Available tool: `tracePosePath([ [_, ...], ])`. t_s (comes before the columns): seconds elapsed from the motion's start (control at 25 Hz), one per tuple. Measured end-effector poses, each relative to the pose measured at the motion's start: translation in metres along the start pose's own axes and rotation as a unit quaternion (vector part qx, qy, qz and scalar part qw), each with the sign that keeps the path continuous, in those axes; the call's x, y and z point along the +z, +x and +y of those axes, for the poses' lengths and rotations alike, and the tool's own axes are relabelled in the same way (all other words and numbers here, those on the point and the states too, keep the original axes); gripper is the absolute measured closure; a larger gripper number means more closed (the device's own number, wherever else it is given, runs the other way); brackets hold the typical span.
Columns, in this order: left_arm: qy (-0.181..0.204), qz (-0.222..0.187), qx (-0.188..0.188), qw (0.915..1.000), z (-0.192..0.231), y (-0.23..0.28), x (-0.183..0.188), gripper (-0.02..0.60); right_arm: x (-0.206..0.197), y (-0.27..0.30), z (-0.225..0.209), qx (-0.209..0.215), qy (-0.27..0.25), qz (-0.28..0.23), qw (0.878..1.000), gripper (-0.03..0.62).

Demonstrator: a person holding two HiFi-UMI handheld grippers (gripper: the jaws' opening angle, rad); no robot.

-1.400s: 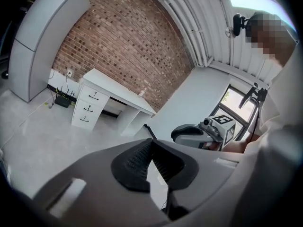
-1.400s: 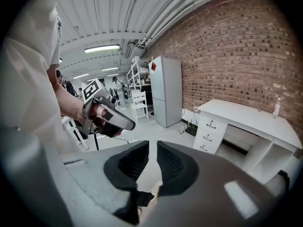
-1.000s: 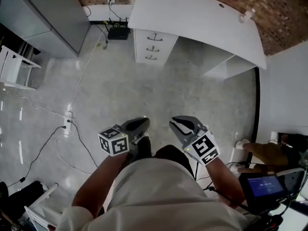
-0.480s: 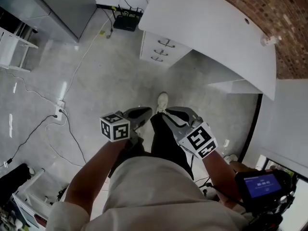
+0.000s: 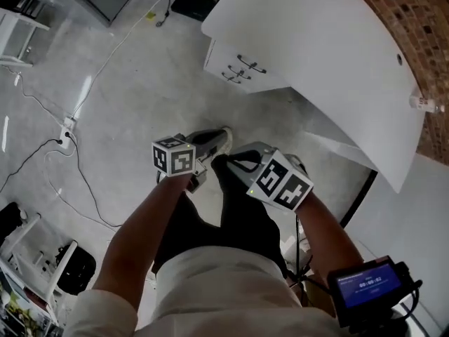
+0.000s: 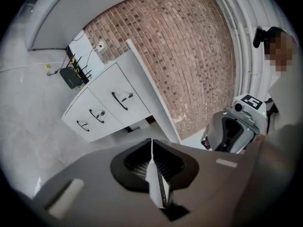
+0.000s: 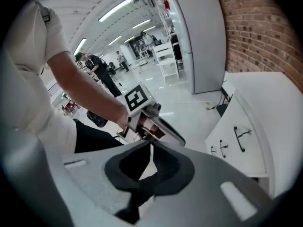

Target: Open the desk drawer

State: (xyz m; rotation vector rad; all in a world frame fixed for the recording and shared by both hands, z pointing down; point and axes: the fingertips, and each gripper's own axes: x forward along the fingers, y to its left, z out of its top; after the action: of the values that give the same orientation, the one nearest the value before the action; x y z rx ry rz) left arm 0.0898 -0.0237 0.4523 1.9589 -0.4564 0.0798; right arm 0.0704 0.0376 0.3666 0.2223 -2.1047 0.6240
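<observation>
At upper centre, beneath the white desk (image 5: 316, 41), desk drawers (image 5: 238, 65): three white fronts, dark handles, all shut. At mid-frame, left gripper (image 5: 223, 135) and right gripper (image 5: 230, 161), jaws pressed together, empty, well apart from them

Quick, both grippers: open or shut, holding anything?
Left gripper: shut, holding nothing.
Right gripper: shut, holding nothing.
</observation>
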Motion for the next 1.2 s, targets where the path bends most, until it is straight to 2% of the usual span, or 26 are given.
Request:
tracePosePath([
  [0.2, -0.032, -0.025, 0.015, 0.9991, 0.08, 0.057, 0.007, 0.566, -0.034, 0.043, -0.056, 0.025, 0.015, 0.038, 0.999, 0.573],
  [0.52, -0.101, -0.086, 0.02, 0.991, 0.205, 0.127, 0.002, 0.541, -0.095, 0.124, -0.12, 0.023, 0.034, 0.06, 0.997, 0.574],
  [0.68, -0.131, -0.1, -0.005, 0.9864, 0.24, 0.161, 0.005, 0.535, -0.114, 0.149, -0.138, 0.029, 0.042, 0.07, 0.996, 0.574],
  [1.0, -0.165, -0.138, -0.011, 0.9765, 0.305, 0.209, 0.027, 0.534, -0.135, 0.177, -0.166, 0.024, 0.057, 0.077, 0.995, 0.574],
  [1.2, -0.173, -0.145, -0.012, 0.9742, 0.328, 0.232, 0.035, 0.523, -0.157, 0.184, -0.178, 0.022, 0.07, 0.085, 0.994, 0.574],
])
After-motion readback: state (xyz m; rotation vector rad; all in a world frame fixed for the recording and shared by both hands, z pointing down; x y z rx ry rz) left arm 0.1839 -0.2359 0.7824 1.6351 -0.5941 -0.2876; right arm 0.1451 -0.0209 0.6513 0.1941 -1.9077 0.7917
